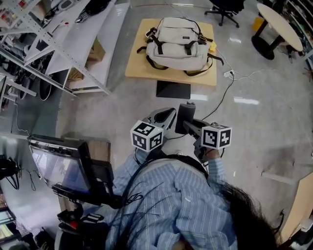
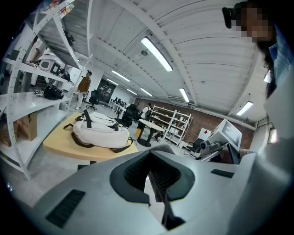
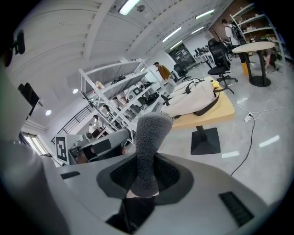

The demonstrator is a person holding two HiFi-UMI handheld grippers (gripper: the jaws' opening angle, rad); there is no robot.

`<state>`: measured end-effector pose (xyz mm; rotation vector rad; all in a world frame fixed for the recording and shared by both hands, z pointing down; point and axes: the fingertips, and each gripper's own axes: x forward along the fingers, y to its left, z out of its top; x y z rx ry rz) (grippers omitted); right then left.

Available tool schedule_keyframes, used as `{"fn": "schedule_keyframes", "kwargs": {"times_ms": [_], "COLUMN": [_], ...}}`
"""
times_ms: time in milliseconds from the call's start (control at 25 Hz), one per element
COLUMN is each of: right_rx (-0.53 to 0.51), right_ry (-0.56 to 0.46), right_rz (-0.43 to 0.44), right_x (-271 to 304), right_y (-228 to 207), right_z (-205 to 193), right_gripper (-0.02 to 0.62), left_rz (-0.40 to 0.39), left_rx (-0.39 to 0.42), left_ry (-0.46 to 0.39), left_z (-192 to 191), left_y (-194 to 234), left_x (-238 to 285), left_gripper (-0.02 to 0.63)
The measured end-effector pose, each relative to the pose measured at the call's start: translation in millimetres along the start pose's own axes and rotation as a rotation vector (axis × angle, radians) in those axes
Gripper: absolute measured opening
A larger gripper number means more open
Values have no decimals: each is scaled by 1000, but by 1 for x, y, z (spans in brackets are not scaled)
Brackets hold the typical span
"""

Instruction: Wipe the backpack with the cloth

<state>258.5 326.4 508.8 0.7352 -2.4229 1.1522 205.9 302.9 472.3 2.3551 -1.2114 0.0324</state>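
A cream backpack (image 1: 177,46) with black straps lies flat on a low wooden table (image 1: 134,68), well ahead of me across the floor. Both grippers are held close to my chest, far from it. My right gripper (image 1: 187,119) is shut on a rolled grey cloth (image 1: 186,113), which sticks out past the jaws. In the right gripper view the cloth (image 3: 149,142) rises from the gripper (image 3: 145,181), with the backpack (image 3: 193,101) beyond. My left gripper (image 1: 164,117) is shut on nothing. The left gripper view shows its jaws (image 2: 154,174) pressed together and the backpack (image 2: 98,131) in the distance.
White shelving (image 1: 73,44) stands to the left of the table. A black floor plate (image 1: 173,90) lies in front of it, and a cable with a power strip (image 1: 228,74) runs to its right. A round table (image 1: 279,24) and office chair (image 1: 225,7) stand beyond. A monitor cart (image 1: 63,166) is at my left.
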Motion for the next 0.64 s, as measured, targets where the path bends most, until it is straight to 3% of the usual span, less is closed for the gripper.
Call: {"fn": "schedule_keyframes", "kwargs": {"times_ms": [640], "right_rx": [-6], "right_ry": [25], "right_rz": [3], "right_x": [14], "right_y": [11], "right_z": [-7], "right_gripper": [94], "left_rz": [23], "left_rx": [-32], "left_ry": [-28], "left_z": [1], "left_y": [18], "left_x": [-18], "left_gripper": [5]}}
